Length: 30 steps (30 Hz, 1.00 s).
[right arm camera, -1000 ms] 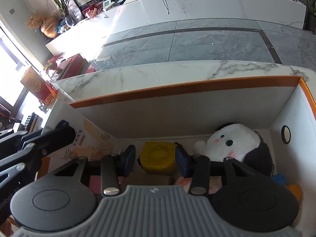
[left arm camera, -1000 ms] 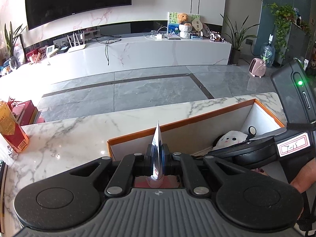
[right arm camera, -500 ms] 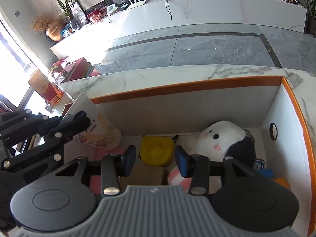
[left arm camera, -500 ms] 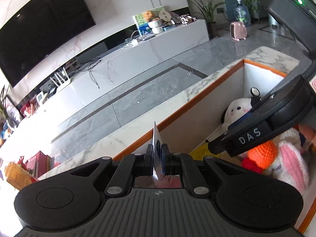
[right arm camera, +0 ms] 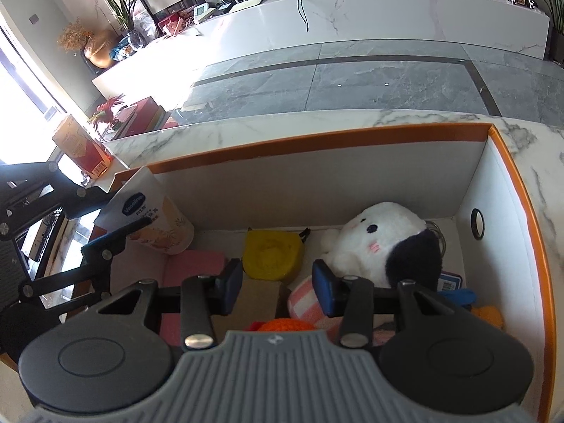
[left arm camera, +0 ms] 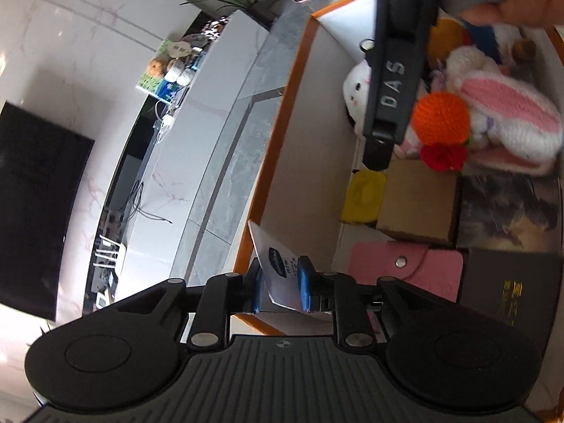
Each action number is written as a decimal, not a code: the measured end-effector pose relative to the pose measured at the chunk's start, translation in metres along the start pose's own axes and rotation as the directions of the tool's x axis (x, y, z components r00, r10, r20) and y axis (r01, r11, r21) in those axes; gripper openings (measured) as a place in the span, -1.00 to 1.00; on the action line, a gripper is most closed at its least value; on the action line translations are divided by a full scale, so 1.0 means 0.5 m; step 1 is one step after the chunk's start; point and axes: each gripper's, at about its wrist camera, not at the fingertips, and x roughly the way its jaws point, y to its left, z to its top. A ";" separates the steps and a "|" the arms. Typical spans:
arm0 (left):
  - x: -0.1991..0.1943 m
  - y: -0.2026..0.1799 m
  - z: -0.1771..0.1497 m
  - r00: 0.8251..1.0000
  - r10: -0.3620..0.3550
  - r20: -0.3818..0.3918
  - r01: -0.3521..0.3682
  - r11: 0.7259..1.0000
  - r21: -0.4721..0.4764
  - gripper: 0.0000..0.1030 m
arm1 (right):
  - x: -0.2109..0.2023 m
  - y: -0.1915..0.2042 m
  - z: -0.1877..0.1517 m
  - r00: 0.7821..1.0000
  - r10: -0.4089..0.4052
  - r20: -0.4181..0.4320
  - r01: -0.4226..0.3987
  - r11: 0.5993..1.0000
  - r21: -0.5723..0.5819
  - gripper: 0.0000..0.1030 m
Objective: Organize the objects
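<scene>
Left jaws: my left gripper (left arm camera: 280,287) has just been opening, the gap now narrow; the white Vaseline tube (left arm camera: 278,275) stands tilted between the blue pads (left arm camera: 306,287), and I cannot tell whether they still press on it.
Right jaws: my right gripper (right arm camera: 278,287) stands partly open with nothing between the pads; below the gap I see a brown cardboard box (right arm camera: 253,299) and a pink-striped plush (right arm camera: 303,303).
Left pose: rolled hard over, so in its view the room lies sideways, with the orange-rimmed box (left arm camera: 282,130) running up the middle of the frame.
Right pose: aimed down into the box (right arm camera: 317,137), with a hand (left arm camera: 518,3) on its grip at the upper right of the left view.
Tube position: at the left edge of the right view, its capped end down inside the box's left corner (right arm camera: 155,225), just above a pink wallet (right arm camera: 197,264).
Contents: yellow pouch (right arm camera: 273,255), white and black plush (right arm camera: 384,243), orange crochet ball (left arm camera: 440,118), pink-eared rabbit (left arm camera: 507,112).
Writing: "Vaseline" on the tube's blue oval; "DAS" in white letters on the right gripper's side (left arm camera: 393,84); gold print on a dark box (left arm camera: 511,282), too small to read.
</scene>
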 end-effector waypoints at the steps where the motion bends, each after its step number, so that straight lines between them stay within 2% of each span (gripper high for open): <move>1: 0.002 -0.008 -0.002 1.000 -0.003 -0.013 0.003 0.999 0.042 -0.53 | -0.002 -0.002 -0.002 1.000 0.001 0.000 -0.001 1.000 -0.001 -0.09; 4: 0.015 -0.028 -0.015 0.998 0.012 -0.056 -0.004 0.991 0.137 -0.59 | -0.004 -0.004 -0.004 1.000 0.001 0.004 -0.001 1.000 -0.003 -0.11; 6: 0.020 -0.029 -0.022 0.998 0.009 -0.067 0.001 0.990 0.142 -0.59 | -0.004 -0.002 -0.005 1.000 0.000 0.005 0.000 1.000 -0.008 -0.10; 8: 0.026 -0.019 -0.019 0.998 0.007 -0.069 -0.001 0.996 0.092 -0.59 | -0.003 0.000 -0.005 1.000 -0.002 0.005 0.002 1.000 -0.014 -0.10; 12: 0.038 -0.012 -0.011 0.997 0.044 -0.070 -0.040 0.997 0.059 -0.57 | -0.006 0.000 -0.006 1.000 -0.003 0.002 0.003 1.000 -0.015 -0.09; 17: 0.001 0.021 0.001 0.998 0.042 -0.049 -0.045 0.998 -0.052 -0.51 | -0.028 0.004 -0.013 1.000 -0.021 0.011 0.022 0.999 -0.046 -0.08; 22: -0.077 0.044 0.010 0.997 0.079 -0.023 -0.082 0.978 -0.192 -0.21 | -0.085 0.022 -0.017 0.998 -0.025 0.051 0.028 0.997 -0.071 -0.02; 24: -0.117 0.055 0.015 0.997 0.075 -0.010 -0.075 0.961 -0.267 -0.15 | -0.117 0.032 -0.017 0.997 -0.025 0.076 0.031 0.996 -0.086 0.02; 26: -0.162 0.073 0.018 0.997 0.073 0.005 -0.066 0.927 -0.369 -0.12 | -0.156 0.047 -0.019 0.994 -0.026 0.103 0.037 0.994 -0.106 0.03; 27: -0.186 0.080 0.017 0.997 0.074 0.015 -0.061 0.907 -0.418 -0.09 | -0.177 0.054 -0.019 0.993 -0.028 0.118 0.042 0.992 -0.118 0.04; 30: -0.256 0.105 0.011 0.995 0.085 0.050 -0.040 0.816 -0.576 0.03 | -0.241 0.077 -0.027 0.985 -0.036 0.168 0.062 0.986 -0.152 0.12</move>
